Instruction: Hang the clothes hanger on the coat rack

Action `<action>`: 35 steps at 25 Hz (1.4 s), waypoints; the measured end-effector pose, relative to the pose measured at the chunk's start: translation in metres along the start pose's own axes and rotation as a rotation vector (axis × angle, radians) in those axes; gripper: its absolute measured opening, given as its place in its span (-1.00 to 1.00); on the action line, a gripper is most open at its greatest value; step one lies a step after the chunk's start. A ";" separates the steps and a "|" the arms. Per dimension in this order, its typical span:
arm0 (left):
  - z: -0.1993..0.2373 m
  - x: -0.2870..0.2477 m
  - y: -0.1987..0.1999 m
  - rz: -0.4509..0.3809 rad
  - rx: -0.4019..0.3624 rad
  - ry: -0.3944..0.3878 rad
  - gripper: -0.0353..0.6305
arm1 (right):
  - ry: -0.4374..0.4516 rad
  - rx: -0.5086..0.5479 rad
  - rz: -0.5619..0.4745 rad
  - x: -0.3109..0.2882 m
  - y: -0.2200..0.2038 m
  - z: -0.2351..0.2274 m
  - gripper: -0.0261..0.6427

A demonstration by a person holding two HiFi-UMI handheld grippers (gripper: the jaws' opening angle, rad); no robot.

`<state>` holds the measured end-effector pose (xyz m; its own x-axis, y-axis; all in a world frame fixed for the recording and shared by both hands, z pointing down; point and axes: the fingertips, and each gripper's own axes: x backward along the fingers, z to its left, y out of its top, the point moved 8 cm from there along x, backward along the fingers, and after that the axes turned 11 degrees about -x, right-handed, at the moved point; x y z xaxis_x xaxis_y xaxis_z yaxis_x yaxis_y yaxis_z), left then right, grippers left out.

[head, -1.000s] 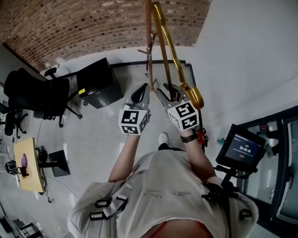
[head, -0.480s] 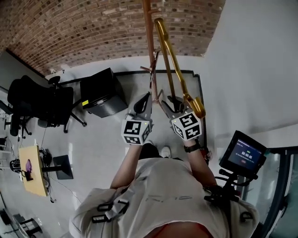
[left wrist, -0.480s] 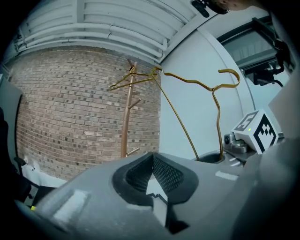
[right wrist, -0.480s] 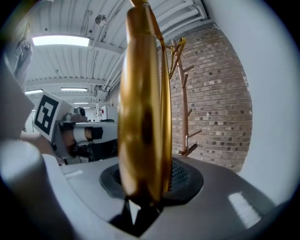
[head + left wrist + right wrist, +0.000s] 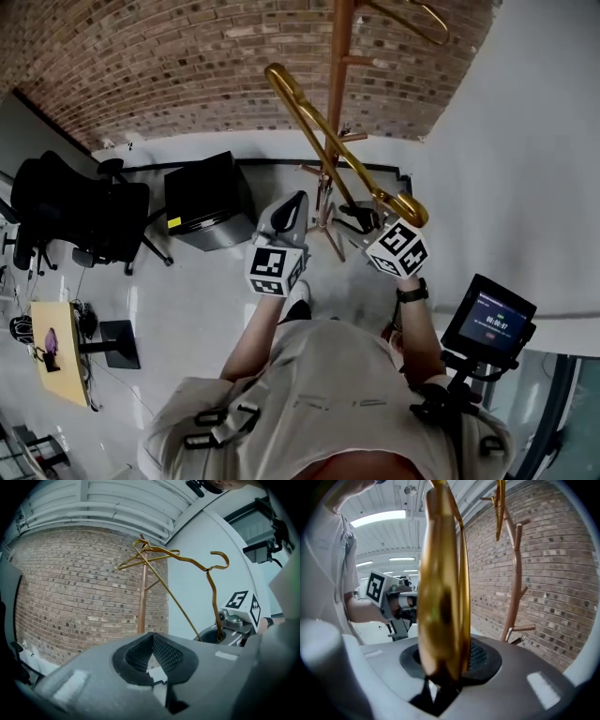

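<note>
- The right claw (image 5: 361,217) is pinching one shoulder end of the gold hanger (image 5: 328,141), its jaws closed down to the width of that end.
- The left claw (image 5: 286,211) is riding alongside with its jaws together, gripping nothing.
- The hanger is hanging in the air, slanting across the pole of the coat rack (image 5: 339,84), not yet on a peg.
- It is probably handling stiff, light and slick. Gripped this far out, it may be swivelling, so a hold nearer the hook looks steadier.
</note>
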<state>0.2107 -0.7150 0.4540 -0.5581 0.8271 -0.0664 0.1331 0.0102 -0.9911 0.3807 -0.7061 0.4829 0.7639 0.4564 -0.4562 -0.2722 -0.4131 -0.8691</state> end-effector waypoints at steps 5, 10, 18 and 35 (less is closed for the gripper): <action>0.034 -0.008 -0.004 -0.022 0.012 0.044 -0.89 | 0.137 0.069 0.175 -0.025 0.023 -0.033 -0.57; 0.057 -0.016 -0.007 -0.025 0.018 0.055 -0.89 | 0.170 0.075 0.244 -0.033 0.049 -0.065 -0.56; 0.073 -0.029 0.000 -0.034 0.063 0.045 -0.89 | 0.269 -0.011 0.335 -0.025 0.088 -0.113 -0.54; 0.080 -0.039 0.011 -0.067 0.096 0.022 -0.89 | 0.462 -0.053 0.534 -0.038 0.090 -0.162 -0.52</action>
<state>0.1681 -0.7917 0.4362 -0.5453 0.8383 0.0019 0.0166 0.0131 -0.9998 0.4215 -0.8882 0.4527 0.7069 -0.1955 -0.6798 -0.6592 -0.5306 -0.5328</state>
